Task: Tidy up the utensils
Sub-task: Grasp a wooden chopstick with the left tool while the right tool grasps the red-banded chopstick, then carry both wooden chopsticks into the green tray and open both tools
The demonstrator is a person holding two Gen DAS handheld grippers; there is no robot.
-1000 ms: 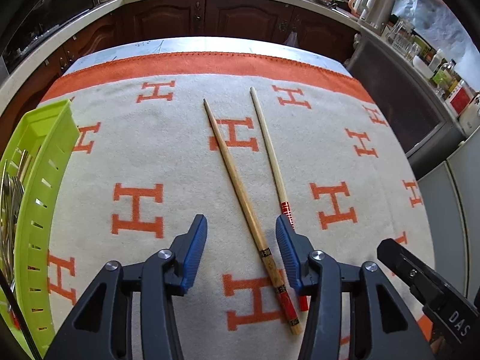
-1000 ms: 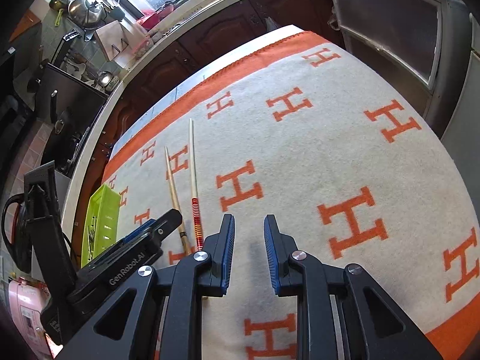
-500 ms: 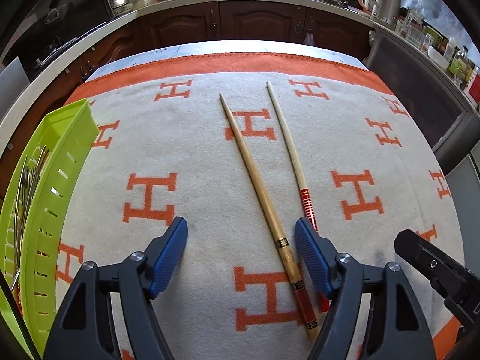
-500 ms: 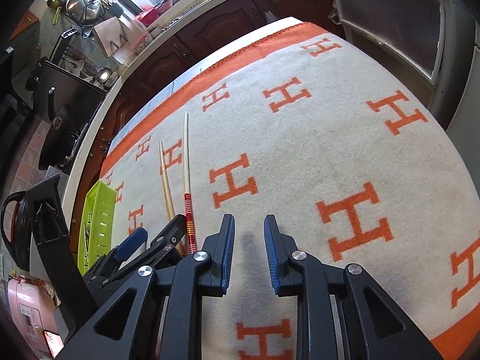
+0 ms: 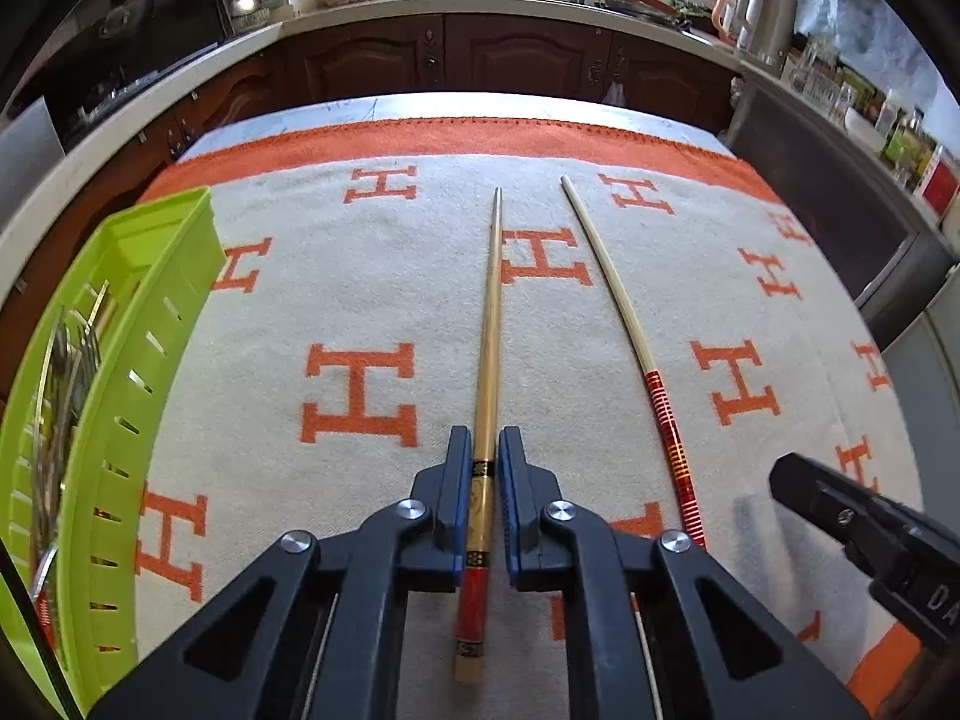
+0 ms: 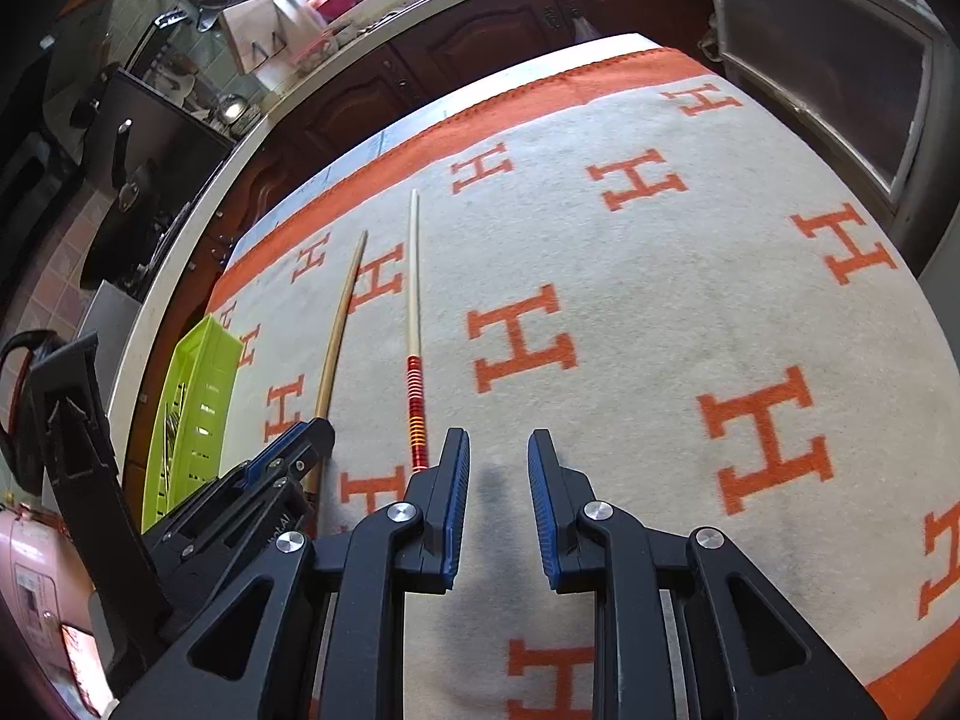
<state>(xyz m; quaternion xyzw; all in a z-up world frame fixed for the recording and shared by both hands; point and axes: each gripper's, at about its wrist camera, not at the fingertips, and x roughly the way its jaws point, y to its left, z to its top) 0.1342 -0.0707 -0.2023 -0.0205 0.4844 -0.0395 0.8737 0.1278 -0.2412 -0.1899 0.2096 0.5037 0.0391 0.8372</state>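
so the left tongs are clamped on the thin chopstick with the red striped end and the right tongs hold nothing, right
Not quite. In the left wrist view the left tongs are shut on the thicker bamboo chopstick. The thin chopstick with the red striped end lies free on the blanket beside it. The right tongs do hold nothing.

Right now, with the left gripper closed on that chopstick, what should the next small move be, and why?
Probably lift it a little. The left gripper has just closed on the thicker chopstick, which still lies along the cloth; raised, it could swing left to the green basket.
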